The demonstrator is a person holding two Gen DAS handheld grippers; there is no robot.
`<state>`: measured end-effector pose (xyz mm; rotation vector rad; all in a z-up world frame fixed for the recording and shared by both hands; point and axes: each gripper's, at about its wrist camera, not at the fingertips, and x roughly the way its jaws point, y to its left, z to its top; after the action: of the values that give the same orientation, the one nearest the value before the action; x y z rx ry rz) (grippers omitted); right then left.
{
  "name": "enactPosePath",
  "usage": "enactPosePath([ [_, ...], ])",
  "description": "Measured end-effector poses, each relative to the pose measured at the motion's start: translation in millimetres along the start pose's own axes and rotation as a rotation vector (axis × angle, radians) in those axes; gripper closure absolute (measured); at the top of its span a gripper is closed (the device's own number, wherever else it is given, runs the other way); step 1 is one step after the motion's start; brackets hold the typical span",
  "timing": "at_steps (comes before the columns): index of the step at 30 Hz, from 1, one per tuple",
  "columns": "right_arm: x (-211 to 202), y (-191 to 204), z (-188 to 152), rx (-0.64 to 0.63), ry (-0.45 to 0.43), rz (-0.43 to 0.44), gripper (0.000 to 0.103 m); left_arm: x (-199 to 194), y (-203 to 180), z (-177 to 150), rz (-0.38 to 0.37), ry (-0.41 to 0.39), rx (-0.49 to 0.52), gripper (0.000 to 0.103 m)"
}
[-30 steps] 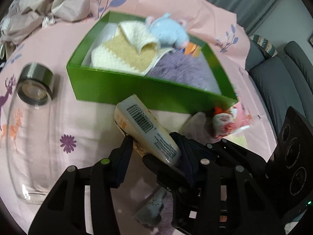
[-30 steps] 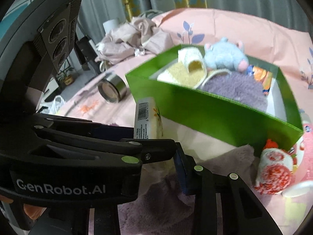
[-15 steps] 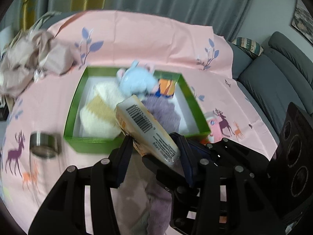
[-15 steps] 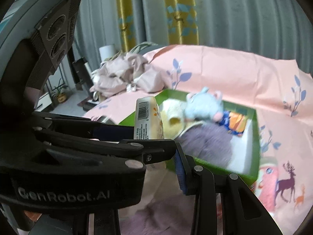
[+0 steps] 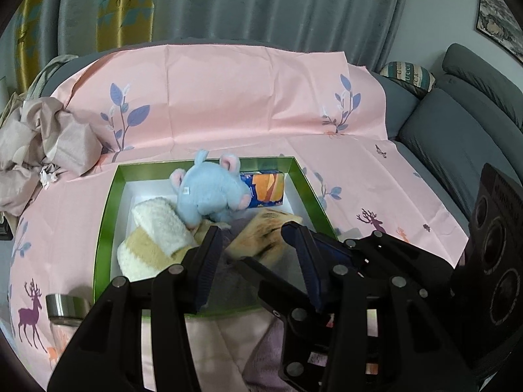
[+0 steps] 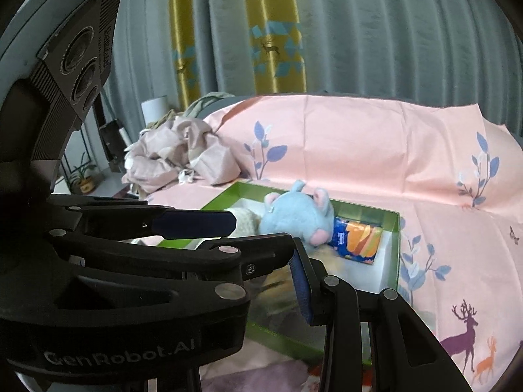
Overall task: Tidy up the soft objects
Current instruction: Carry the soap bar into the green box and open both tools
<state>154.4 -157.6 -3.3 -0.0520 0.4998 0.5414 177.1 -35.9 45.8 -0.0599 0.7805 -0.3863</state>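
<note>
A green box (image 5: 108, 215) on the pink sheet holds a blue plush mouse (image 5: 209, 196), a cream-and-yellow knit piece (image 5: 153, 238), purple cloth and an orange-blue packet (image 5: 266, 187). My left gripper (image 5: 250, 228) hovers over the box's near half with its pads apart. A yellow-white soft pack (image 5: 261, 236) shows blurred beyond them, low over the purple cloth, and no pad presses on it. My right gripper (image 6: 287, 261) crosses under the left one. Its right finger (image 6: 300, 281) is bare and its other finger is hidden. The pack (image 6: 278, 274) is a yellow smear behind it.
A glass jar with a metal lid (image 5: 63, 307) lies left of the box's near corner. Crumpled beige cloth (image 5: 39, 137) sits at the far left. A purple towel (image 5: 268, 352) lies before the box. A grey sofa (image 5: 457, 137) stands to the right, with curtains behind.
Both grippers rose and came over the green box. The soft pack, which stood up between the fingers before, now sits lower and blurred over the box's contents.
</note>
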Motion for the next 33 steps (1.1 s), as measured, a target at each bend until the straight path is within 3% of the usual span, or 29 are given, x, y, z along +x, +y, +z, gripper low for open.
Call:
enactPosePath([
  [7,16.1,-13.2,-1.4,0.021,0.022,-0.003,0.065,21.9,3.8,4.2,0.001,0.035,0.003,0.059],
  [9,23.8,-15.8,-2.9,0.029,0.049,-0.002,0.065,28.9,8.0,3.1,-0.001,0.054,-0.009,0.054],
  [10,27.5,-16.5,-3.8,0.033,0.063,-0.006,0.065,32.8,11.4,2.1,-0.007,0.067,-0.023,0.051],
  [12,32.2,-17.0,-6.4,0.036,0.085,-0.019,0.064,38.0,18.3,-0.1,-0.007,0.087,-0.055,0.023],
  [14,34.7,-19.1,-8.8,0.044,0.102,-0.036,0.055,37.9,26.8,-2.2,0.008,0.086,-0.087,0.016],
  [17,30.5,-26.0,-12.7,0.077,0.104,-0.043,0.046,33.8,42.0,-4.7,0.021,0.097,-0.141,0.013],
  [23,8.5,-33.6,-18.4,0.098,0.102,-0.065,0.043,14.9,60.6,-11.7,0.027,0.084,-0.206,0.001],
  [33,-48.8,-39.4,-51.1,0.182,0.096,-0.085,0.043,-13.4,55.1,-51.2,0.008,0.099,-0.218,0.001],
])
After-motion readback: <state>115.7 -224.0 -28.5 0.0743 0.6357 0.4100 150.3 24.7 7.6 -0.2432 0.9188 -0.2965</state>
